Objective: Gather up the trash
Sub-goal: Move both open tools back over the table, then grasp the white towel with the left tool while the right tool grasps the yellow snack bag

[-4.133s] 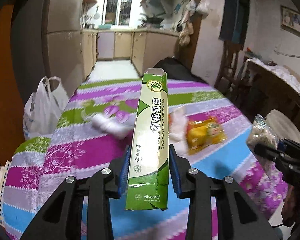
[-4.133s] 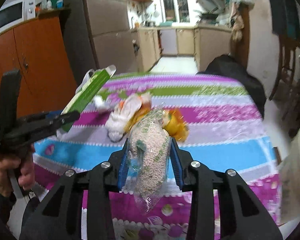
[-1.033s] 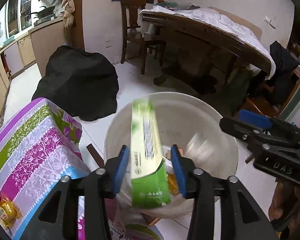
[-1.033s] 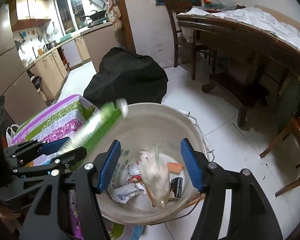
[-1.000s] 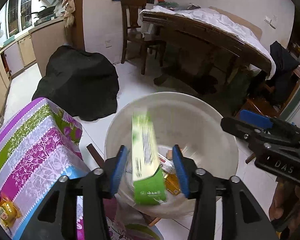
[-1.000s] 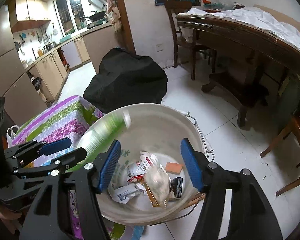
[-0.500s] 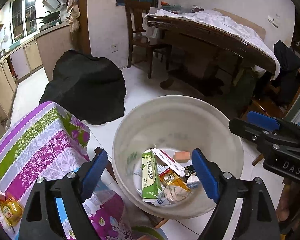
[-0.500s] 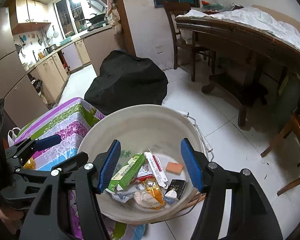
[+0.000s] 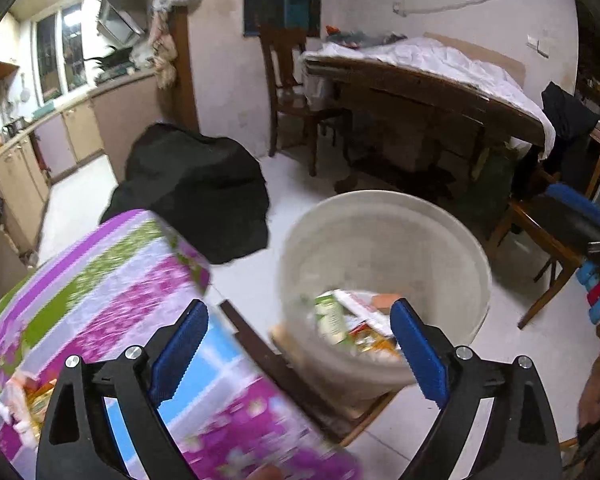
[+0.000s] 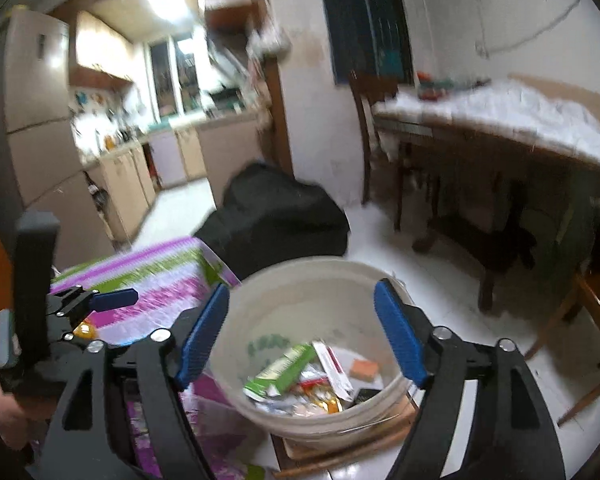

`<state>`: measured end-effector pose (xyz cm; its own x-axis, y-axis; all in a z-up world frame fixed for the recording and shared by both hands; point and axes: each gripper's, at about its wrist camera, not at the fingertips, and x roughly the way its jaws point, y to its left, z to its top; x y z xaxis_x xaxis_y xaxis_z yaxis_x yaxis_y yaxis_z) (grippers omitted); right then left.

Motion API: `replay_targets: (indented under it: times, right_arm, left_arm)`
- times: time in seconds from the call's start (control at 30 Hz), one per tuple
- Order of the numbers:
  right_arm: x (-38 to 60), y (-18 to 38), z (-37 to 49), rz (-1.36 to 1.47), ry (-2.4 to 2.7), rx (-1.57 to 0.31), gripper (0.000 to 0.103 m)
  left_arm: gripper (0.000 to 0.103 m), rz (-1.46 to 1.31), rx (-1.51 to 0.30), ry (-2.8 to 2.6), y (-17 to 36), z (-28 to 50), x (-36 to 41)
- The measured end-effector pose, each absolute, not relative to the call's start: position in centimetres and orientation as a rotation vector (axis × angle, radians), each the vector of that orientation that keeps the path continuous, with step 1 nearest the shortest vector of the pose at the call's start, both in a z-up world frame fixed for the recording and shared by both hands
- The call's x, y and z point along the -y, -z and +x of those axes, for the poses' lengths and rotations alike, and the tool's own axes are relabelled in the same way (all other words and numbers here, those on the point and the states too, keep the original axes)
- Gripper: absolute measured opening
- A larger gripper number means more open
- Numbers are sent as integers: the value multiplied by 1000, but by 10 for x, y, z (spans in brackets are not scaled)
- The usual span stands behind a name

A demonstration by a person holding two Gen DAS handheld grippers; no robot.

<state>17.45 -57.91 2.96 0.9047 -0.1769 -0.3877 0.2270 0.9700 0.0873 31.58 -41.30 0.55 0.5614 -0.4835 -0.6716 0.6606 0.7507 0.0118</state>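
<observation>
Beside striped cloth: round plastic bucket (image 10: 312, 280) w/ crumpled wrappers; both claws opening, empty.

Left wrist view: looks forward and down between its own claw (image 9: 298, 354) fingers, close over the tabletop (image 9: 100, 280) corner, bucket (image 9: 384, 240) just beyond.

Right wrist view: shallower tilt, aimed along its claw (image 10: 302, 334) straight into the bucket (image 10: 300, 292), near.

Shared: bucket, tabletop (image 10: 156, 276) corner, black bag (image 9: 192, 184) (image 10: 276, 216), white floor, kitchen behind.
</observation>
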Motion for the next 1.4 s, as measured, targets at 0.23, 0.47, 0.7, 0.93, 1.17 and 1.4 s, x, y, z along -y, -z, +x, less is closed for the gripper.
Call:
replay_targets:
  times: [0.23, 0.47, 0.7, 0.93, 1.17, 1.4]
  right_arm:
    - [528, -4, 134, 164, 100, -335, 87]
    - [488, 35, 141, 219, 2, -440, 87]
    - [458, 43, 151, 209, -49, -490, 87]
    - [449, 56, 142, 215, -55, -521, 87]
    - [438, 60, 144, 207, -82, -539, 87]
    - [417, 66, 164, 173, -176, -581, 87]
  left_arm:
    - [92, 194, -691, 485, 12, 323, 235]
    - [91, 7, -814, 206, 60, 359, 50]
    - [91, -108, -890, 263, 94, 377, 9]
    - [73, -100, -905, 245, 109, 397, 32]
    - [41, -72, -873, 233, 105, 387, 32]
    - [41, -77, -816, 222, 90, 344, -1]
